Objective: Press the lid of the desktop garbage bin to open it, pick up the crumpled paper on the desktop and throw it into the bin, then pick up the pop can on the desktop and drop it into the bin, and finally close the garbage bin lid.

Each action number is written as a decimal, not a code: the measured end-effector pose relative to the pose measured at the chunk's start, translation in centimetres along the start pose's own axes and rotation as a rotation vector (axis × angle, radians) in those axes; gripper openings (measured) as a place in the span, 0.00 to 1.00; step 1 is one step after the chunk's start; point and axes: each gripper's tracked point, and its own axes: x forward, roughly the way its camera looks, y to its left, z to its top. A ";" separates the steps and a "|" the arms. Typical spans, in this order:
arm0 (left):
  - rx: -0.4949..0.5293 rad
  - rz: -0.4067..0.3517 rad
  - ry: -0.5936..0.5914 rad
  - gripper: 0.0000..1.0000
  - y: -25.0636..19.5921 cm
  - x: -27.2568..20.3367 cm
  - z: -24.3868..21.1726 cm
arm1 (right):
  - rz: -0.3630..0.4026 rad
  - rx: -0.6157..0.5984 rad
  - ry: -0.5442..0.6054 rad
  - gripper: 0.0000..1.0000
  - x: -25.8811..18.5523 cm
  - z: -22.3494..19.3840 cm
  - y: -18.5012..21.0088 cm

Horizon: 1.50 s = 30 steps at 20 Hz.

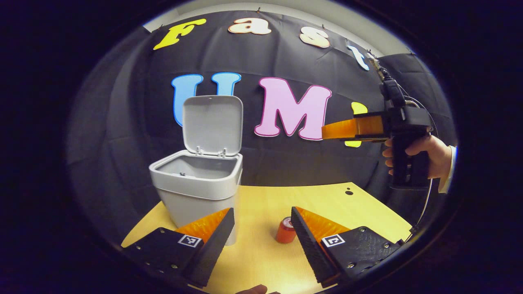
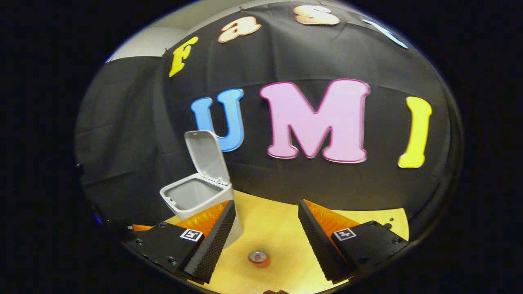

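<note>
The grey bin (image 1: 195, 185) stands at the table's left with its lid (image 1: 212, 124) swung up and open. A red pop can (image 1: 285, 231) stands upright on the yellow table (image 1: 327, 204), right of the bin. My left gripper (image 1: 261, 222) hovers open in front of both, with the can just inside its right finger and farther off. A hand holds my right gripper (image 1: 333, 130) high at the right. In the right gripper view, that gripper (image 2: 265, 216) is open above the table, the can (image 2: 258, 258) lies below between its fingers, and the open bin (image 2: 196, 196) is to the left.
The black cloth wall rises right behind the table's far edge. A small dark hole (image 1: 348, 192) marks the table's back right corner. Bare tabletop (image 2: 278, 228) stretches between the bin and the right edge.
</note>
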 end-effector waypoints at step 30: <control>0.016 0.015 0.176 0.92 -5.9 17.4 -14.4 | -0.124 0.039 0.172 0.99 -2.3 -7.6 -13.1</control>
